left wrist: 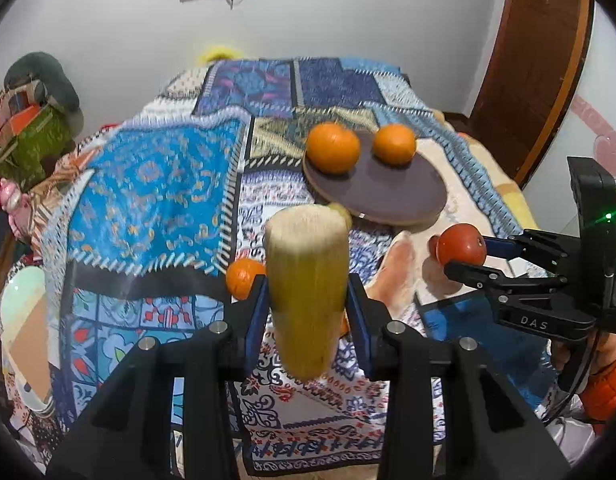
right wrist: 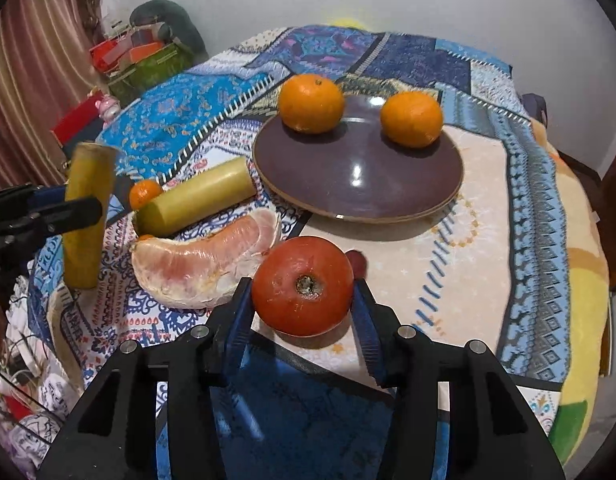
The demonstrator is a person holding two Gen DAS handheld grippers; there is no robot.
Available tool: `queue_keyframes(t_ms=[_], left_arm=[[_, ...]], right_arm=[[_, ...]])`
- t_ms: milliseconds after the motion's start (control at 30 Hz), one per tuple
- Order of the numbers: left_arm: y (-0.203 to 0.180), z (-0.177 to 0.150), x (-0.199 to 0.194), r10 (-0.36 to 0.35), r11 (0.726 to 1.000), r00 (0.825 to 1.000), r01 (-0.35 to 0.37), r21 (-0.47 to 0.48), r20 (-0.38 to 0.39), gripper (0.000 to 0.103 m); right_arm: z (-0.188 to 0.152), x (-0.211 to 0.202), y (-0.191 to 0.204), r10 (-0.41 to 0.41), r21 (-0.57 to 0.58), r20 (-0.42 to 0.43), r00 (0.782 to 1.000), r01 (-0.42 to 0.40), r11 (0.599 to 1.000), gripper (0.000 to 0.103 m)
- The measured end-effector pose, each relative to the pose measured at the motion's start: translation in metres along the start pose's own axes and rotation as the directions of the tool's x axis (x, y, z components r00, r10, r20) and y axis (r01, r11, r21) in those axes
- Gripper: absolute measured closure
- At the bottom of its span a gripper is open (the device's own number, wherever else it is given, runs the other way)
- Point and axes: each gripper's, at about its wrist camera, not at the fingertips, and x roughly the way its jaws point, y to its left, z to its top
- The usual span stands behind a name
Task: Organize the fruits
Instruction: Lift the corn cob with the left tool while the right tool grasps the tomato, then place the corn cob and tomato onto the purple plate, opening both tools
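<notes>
My left gripper (left wrist: 308, 292) is shut on a yellow-green cane piece (left wrist: 306, 280), held upright off the cloth; it also shows in the right wrist view (right wrist: 86, 216). My right gripper (right wrist: 302, 288) is shut on a red round fruit (right wrist: 304, 286), pads against both sides, low over the cloth. A dark brown plate (right wrist: 359, 184) beyond carries two oranges (right wrist: 311, 103) (right wrist: 411, 119). On the cloth to the left lie a second cane piece (right wrist: 196, 196), a small mandarin (right wrist: 144, 194) and a peeled pomelo segment (right wrist: 204, 268).
A patterned cloth (left wrist: 148, 200) covers the round table. A small dark red piece (right wrist: 357, 260) lies just behind the red fruit. Boxes and clutter (right wrist: 140, 56) stand beyond the table's left edge, and a wooden door (left wrist: 539, 60) at the right.
</notes>
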Motion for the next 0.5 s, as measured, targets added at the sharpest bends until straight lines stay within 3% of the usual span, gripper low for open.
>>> queue_keyframes(t_ms=[500], left_arm=[[-0.036, 0.044, -0.024, -0.039, 0.998, 0.992, 0.033, 0.053, 0.118, 0.065]], right_arm=[[0.022, -0.051, -0.029, -0.075, 0.036, 0.143, 0.987, 0.070, 0.997, 0.058]])
